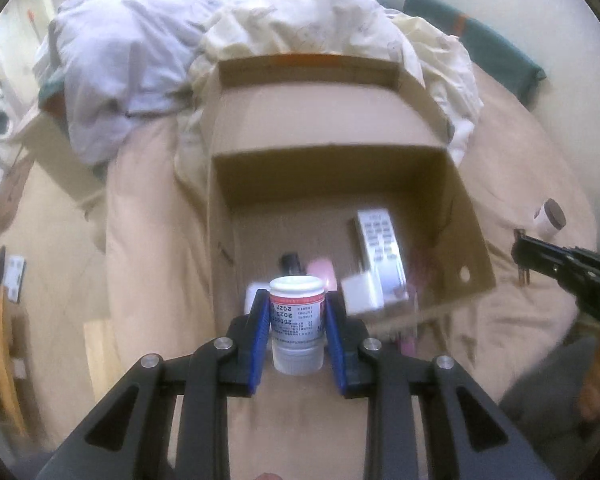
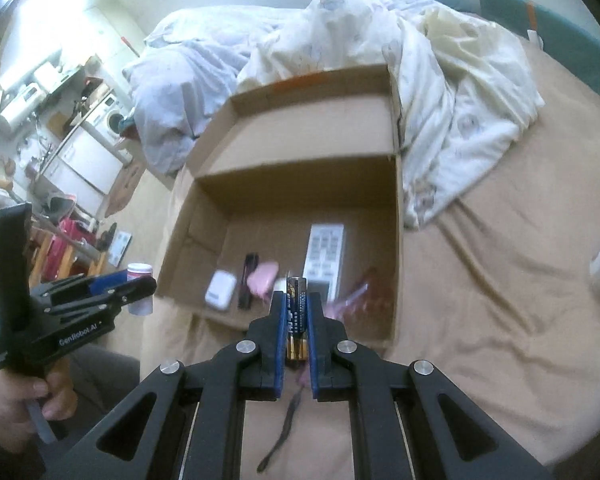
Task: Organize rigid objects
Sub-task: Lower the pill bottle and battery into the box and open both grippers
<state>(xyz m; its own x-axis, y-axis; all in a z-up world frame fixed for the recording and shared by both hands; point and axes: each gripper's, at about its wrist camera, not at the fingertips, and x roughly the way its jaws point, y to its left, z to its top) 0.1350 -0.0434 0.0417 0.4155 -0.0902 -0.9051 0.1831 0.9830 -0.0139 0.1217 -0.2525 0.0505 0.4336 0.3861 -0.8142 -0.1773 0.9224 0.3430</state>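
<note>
While both grippers grip, cardboard box (image 1: pixel 452 208) lies open-topped.

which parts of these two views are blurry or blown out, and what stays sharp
Left wrist view: the white pill bottle in the left hand-held gripper stays sharp, while the cardboard box contents, such as the remote, are smeared. Right wrist view: the battery in the right hand-held gripper is crisp, the box floor soft, the upper-left room washed out. Both bend straight edges at the rim.

Battery (image 2: pixel 296 316) in right tool (image 2: pixel 297 300)
</note>
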